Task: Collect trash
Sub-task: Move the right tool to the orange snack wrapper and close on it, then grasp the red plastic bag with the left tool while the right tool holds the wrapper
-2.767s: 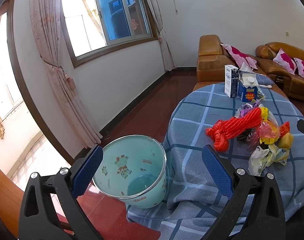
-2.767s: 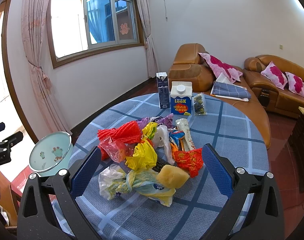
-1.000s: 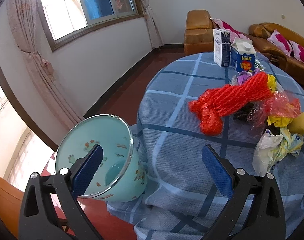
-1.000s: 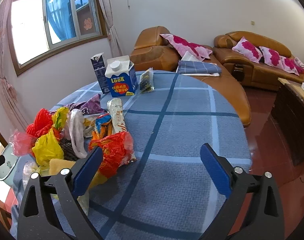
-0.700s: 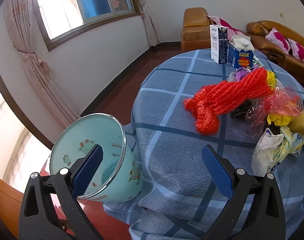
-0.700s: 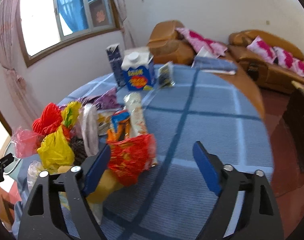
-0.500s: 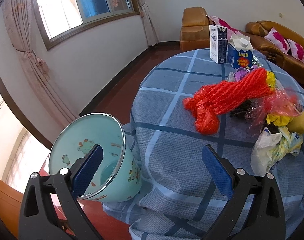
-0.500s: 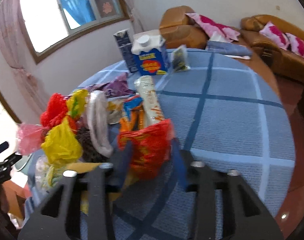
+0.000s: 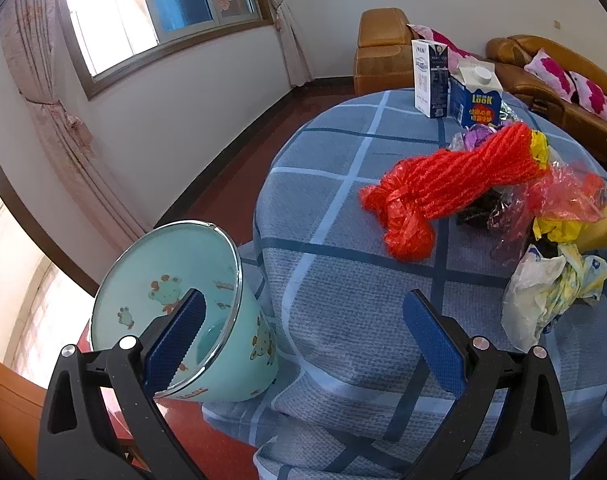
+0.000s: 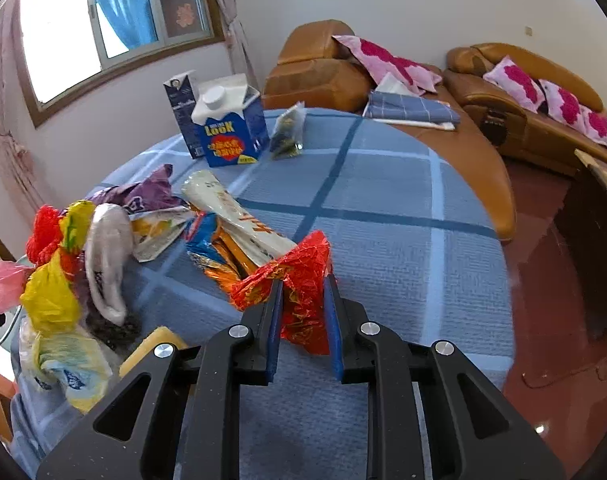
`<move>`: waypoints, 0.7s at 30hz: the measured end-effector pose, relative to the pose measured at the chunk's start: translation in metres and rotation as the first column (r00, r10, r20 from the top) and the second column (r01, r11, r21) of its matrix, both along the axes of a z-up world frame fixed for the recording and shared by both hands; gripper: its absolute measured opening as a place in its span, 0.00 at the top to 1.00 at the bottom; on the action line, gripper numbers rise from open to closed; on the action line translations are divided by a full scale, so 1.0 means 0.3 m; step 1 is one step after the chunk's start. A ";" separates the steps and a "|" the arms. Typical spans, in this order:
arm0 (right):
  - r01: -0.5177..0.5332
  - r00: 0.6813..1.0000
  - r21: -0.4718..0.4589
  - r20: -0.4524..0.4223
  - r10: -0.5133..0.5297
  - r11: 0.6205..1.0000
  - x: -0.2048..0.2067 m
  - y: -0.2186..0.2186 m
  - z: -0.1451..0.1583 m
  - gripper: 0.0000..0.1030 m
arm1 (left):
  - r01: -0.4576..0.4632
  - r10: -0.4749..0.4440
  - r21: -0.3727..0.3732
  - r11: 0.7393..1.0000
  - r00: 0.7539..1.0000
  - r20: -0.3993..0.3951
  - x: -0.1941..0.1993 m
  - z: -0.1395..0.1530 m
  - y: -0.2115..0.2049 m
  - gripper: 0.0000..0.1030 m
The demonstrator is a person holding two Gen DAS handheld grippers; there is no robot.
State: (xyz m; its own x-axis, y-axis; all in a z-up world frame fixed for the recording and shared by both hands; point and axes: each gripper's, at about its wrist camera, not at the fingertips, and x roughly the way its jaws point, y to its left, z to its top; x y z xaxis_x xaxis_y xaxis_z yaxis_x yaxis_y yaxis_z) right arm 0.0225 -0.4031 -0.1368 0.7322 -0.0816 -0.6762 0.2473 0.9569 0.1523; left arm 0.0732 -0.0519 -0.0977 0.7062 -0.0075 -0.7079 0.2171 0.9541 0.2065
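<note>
Trash lies in a heap on my round table with the blue checked cloth (image 10: 403, 216). My right gripper (image 10: 303, 312) has just been closing, and now its blue pads pinch a crumpled red snack wrapper (image 10: 299, 280) at the near edge of the heap. Just behind the wrapper lie an orange-blue packet (image 10: 211, 240) and a long white packet (image 10: 231, 216); a yellow bag (image 10: 49, 296) and a red mesh bag (image 9: 455, 188) are more to the left. Two cartons, a blue LOOK carton (image 10: 229, 136) and a tall dark one (image 10: 181, 108), stand upright at the far side. My left gripper (image 9: 299, 340) is spread wide and pinches nothing. Its left pad shows in front of the mouth of a light green bucket (image 9: 183, 312), which is tilted and stands beside the table edge, lower than the top.
</note>
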 end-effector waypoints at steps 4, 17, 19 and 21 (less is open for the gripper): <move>0.057 0.998 0.031 0.027 -0.058 0.998 -0.013 -0.025 0.009 0.45 | 0.000 0.000 -0.004 1.000 1.000 0.000 0.002 0.003 0.005 0.06; 0.035 0.999 0.053 -0.029 -0.034 0.998 0.074 0.021 0.001 0.86 | -0.016 0.016 -0.032 0.999 1.000 0.024 0.063 0.021 -0.003 0.06; 0.019 1.000 0.047 0.004 -0.020 0.999 0.051 0.021 0.017 0.88 | -0.002 0.003 -0.045 0.999 0.999 0.035 0.062 0.034 -0.018 0.06; 0.013 0.999 0.049 0.042 -0.015 0.999 0.027 0.014 0.035 0.89 | 0.017 -0.015 -0.056 0.998 0.999 0.043 0.063 0.046 -0.037 0.06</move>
